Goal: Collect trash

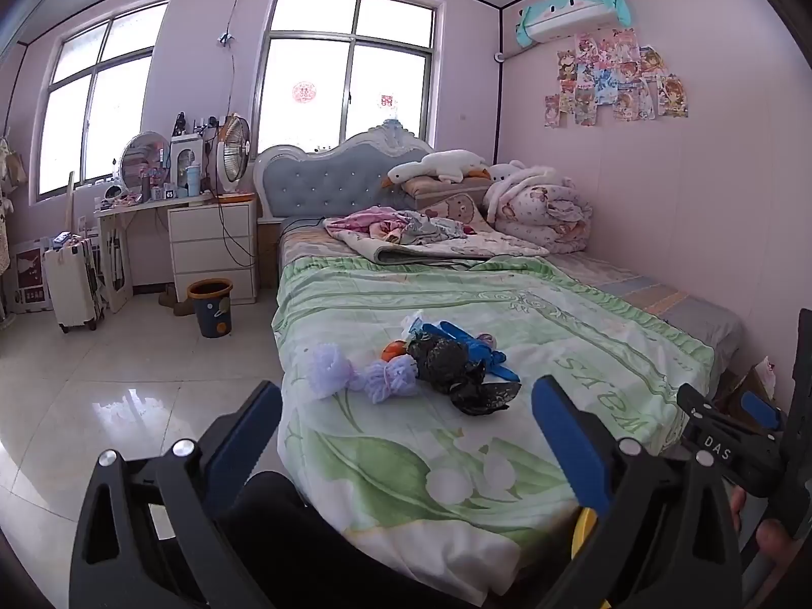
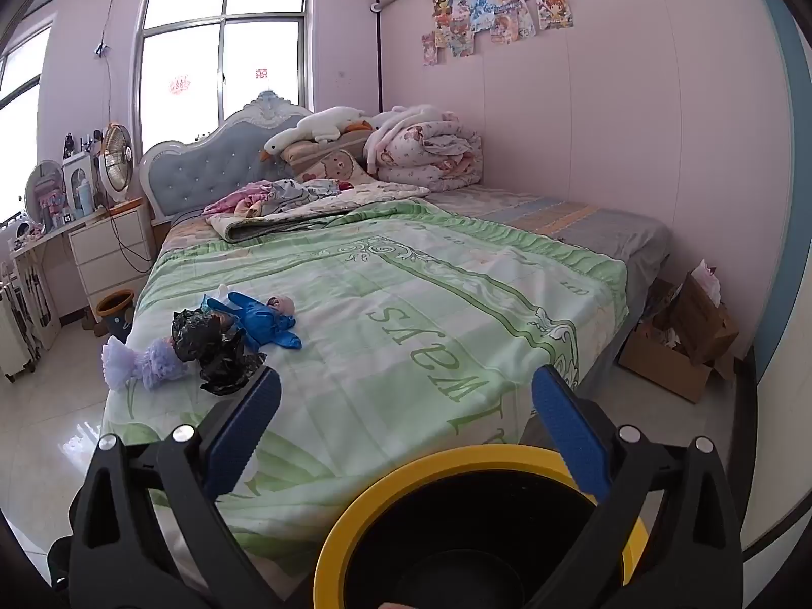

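On the green quilt (image 1: 507, 304) near the bed's foot lies a small heap of trash: a crumpled black plastic bag (image 1: 451, 365) (image 2: 213, 350), a blue glove (image 1: 472, 345) (image 2: 264, 322), two lilac mesh puffs (image 1: 330, 370) (image 2: 142, 360) and a small orange piece (image 1: 393, 350). My left gripper (image 1: 411, 421) is open just short of the heap, nothing between its jaws. My right gripper (image 2: 406, 426) (image 1: 779, 380) is open to the right of the heap, over the quilt. A yellow-rimmed black bin (image 2: 457, 462) (image 1: 586, 528) sits right below it, untouched by the pads.
A dark blue waste bin with an orange rim (image 1: 210, 304) (image 2: 116, 309) stands on the tiled floor left of the bed, by a white drawer unit (image 1: 213, 248). A white suitcase (image 1: 71, 284) stands further left. Cardboard boxes (image 2: 675, 350) sit between bed and right wall. Folded bedding lies at the headboard.
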{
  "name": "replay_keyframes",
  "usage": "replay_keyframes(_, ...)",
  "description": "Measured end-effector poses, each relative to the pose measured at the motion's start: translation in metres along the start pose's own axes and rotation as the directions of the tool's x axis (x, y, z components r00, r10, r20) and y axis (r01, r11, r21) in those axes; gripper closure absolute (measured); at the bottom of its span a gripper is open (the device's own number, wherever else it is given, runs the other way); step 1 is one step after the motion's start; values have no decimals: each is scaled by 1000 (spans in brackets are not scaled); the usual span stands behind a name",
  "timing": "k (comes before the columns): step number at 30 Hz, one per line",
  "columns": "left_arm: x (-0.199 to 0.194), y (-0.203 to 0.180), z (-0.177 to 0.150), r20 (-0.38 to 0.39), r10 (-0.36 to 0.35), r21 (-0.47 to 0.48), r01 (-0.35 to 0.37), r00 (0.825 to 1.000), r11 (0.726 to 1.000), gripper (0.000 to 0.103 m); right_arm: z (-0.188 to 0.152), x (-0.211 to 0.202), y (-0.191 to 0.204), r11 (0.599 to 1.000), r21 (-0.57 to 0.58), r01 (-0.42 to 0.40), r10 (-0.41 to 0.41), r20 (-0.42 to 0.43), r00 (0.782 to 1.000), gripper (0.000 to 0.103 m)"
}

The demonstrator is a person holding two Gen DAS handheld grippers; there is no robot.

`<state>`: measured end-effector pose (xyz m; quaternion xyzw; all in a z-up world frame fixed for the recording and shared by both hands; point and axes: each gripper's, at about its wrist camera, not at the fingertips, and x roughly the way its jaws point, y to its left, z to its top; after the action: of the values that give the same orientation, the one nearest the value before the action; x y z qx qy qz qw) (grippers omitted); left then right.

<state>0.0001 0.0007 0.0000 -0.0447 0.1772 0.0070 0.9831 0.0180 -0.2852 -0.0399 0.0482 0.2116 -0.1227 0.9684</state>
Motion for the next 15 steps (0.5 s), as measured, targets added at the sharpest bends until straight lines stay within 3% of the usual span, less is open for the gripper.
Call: replay_keyframes(15,-5,-8,-2,-2,2,23,-2,1000,1000,8,2,1,1,1000,-3,3,-3,-1,1000,8)
